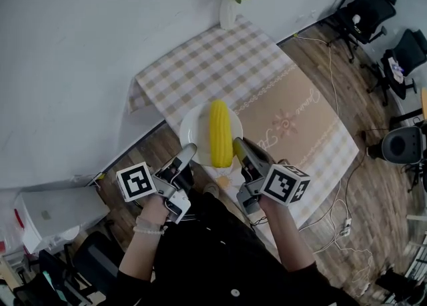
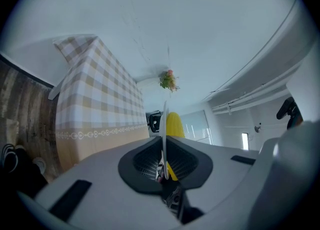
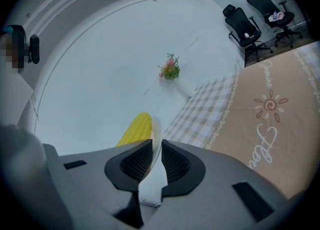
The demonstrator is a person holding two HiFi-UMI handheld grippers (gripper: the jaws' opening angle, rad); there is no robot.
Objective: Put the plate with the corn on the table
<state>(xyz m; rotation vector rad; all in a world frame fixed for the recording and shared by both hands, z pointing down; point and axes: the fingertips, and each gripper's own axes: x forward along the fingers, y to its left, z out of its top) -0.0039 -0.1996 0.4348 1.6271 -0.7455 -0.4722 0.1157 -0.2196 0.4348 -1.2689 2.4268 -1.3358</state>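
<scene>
A white plate (image 1: 193,123) carries a yellow corn cob (image 1: 220,133) and hangs in the air over the near corner of the table (image 1: 293,125). My left gripper (image 1: 187,154) is shut on the plate's near left rim. My right gripper (image 1: 239,147) is shut on the near right rim. In the left gripper view the plate (image 2: 163,129) shows edge-on between the pads, with the corn (image 2: 174,125) just right of it. In the right gripper view the plate (image 3: 157,139) sits between the pads and the corn (image 3: 135,129) lies to its left.
The table has a checked cloth (image 1: 213,65) at the far end and a tan patterned runner (image 1: 300,118). A white vase of flowers (image 1: 230,1) stands at its far edge. Office chairs (image 1: 370,11) and floor cables (image 1: 340,225) lie to the right. A white box (image 1: 57,215) sits lower left.
</scene>
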